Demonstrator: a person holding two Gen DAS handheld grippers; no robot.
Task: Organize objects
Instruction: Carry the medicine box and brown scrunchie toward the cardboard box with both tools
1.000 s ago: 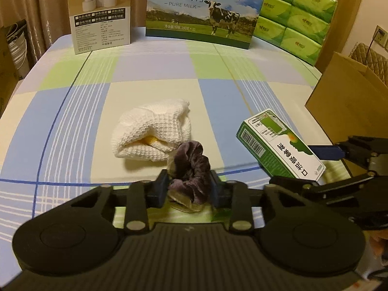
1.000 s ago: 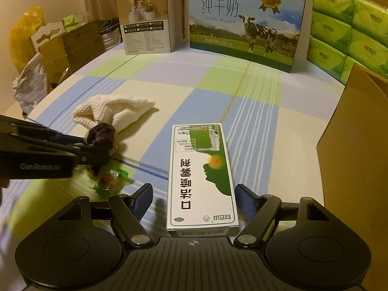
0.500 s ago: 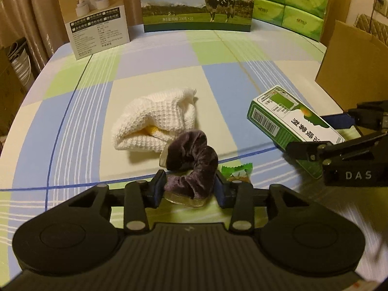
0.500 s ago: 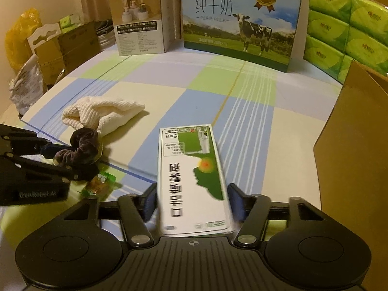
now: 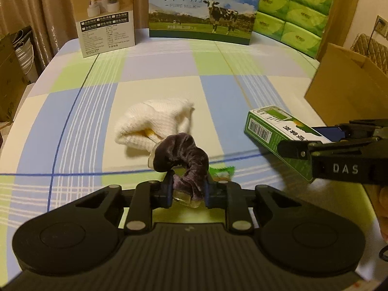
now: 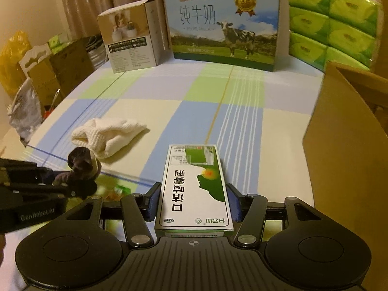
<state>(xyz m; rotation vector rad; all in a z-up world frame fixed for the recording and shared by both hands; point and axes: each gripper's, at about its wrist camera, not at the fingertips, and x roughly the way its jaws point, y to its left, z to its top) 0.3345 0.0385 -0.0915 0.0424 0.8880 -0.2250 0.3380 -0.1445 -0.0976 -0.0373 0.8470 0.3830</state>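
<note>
My left gripper (image 5: 188,189) is shut on a dark purple velvet scrunchie (image 5: 184,152), held just above the checked tablecloth (image 5: 155,77); from the right wrist view the scrunchie (image 6: 82,165) shows at the left. My right gripper (image 6: 194,201) has its jaws closing, and both blue pads press the sides of a green-and-white medicine box (image 6: 196,189), which is tilted clear of the cloth (image 5: 271,126). A crumpled white knitted cloth (image 5: 155,121) lies beyond the scrunchie. A small candy in a green wrapper (image 5: 223,171) lies beneath my left gripper's tips.
An open brown cardboard box (image 5: 346,84) stands at the right edge. Along the back stand a small product box (image 5: 106,17), a milk carton case with a cow (image 5: 203,7) and stacked green tissue packs (image 5: 291,12). Bags and cartons (image 6: 36,77) sit off the table's left.
The right gripper's jaws have come in onto the medicine box and raised it off the cloth. The left gripper tightened on the scrunchie, which now hangs above the table.
</note>
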